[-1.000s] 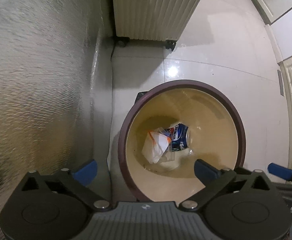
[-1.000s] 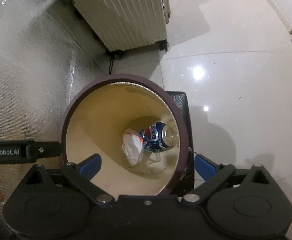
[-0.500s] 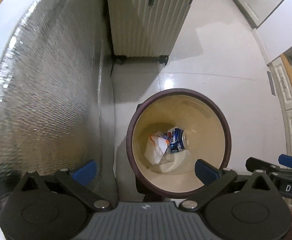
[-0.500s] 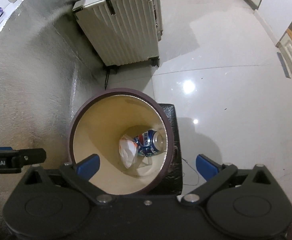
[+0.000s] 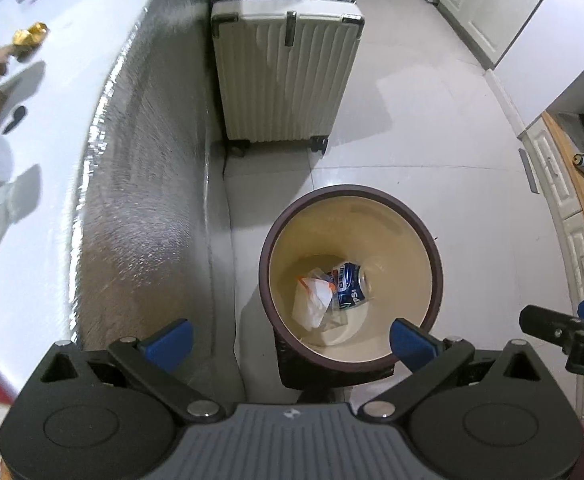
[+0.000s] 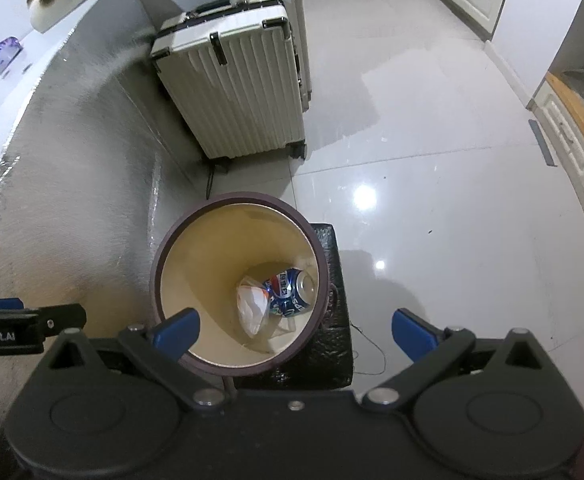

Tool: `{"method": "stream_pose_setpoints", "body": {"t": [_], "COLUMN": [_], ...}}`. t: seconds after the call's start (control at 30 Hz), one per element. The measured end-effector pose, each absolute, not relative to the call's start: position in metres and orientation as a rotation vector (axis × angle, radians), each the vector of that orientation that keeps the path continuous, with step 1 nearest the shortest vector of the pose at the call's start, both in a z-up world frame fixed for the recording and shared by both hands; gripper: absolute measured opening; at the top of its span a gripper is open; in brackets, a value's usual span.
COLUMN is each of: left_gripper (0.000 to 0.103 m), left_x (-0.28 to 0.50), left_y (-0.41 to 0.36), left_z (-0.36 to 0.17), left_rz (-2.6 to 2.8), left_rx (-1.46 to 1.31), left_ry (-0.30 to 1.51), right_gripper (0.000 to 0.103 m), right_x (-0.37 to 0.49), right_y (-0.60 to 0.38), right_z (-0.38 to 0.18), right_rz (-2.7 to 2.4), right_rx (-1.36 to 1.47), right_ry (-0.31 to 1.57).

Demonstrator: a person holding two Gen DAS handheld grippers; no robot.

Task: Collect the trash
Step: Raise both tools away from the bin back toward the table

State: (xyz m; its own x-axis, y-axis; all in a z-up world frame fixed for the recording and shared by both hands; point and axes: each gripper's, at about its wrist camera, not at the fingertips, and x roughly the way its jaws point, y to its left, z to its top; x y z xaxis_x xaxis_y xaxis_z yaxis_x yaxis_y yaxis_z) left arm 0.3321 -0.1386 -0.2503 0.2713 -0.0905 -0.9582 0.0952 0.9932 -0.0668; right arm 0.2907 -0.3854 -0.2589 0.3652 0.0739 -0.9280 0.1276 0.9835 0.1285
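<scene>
Left wrist view shows my left gripper [image 5: 288,338] with its blue fingers spread wide and holding nothing. The round bin with dark maroon rim and cream inside [image 5: 435,264] lies in the lower centre of the frame, a little right of the middle between my fingers. At its bottom I see the crumpled white plastic wrapper with orange print [image 5: 311,298] and, touching it on the right, the blue soda can [image 5: 351,284] lying on its side, its long axis pointing to the upper right of the frame.

In the right wrist view, my right gripper [image 6: 293,332] is also wide and empty, and the bin sits left of its centre line.

So this trash is already inside. I judge the next piece is on the white counter top [image 5: 52,92] at the left edge, where a gold crumpled thing [image 5: 32,36] lies. My left gripper is on that side, so it is the nearer one.
</scene>
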Motion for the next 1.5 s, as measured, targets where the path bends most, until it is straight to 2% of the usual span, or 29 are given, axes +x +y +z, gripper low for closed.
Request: {"method": "stream_pose_setpoints", "body": {"t": [0.97,1.2,1.5], "left_gripper": [0.103,0.103,0.103], "left_x": [0.122,0.096,0.079], "left_y": [-0.137,-0.110,-0.058], "left_z": [-0.054,-0.025,-0.020], "left_rz": [-0.079,-0.014,0.050], "left_rx": [-0.054,-0.064,-0.087], "left_ry": [0.838,0.776,0.758], "right_gripper": [0.103,0.103,0.103], "right_x": [0.106,0.092,0.094], "right_y": [-0.386,-0.359,-0.298], "right_z": [-0.076,-0.049,-0.040], "right_rz": [0.088,0.169,0.267], "right_rx": [0.130,0.114,0.081], "right_ry": [0.758,0.697,0.658]}}
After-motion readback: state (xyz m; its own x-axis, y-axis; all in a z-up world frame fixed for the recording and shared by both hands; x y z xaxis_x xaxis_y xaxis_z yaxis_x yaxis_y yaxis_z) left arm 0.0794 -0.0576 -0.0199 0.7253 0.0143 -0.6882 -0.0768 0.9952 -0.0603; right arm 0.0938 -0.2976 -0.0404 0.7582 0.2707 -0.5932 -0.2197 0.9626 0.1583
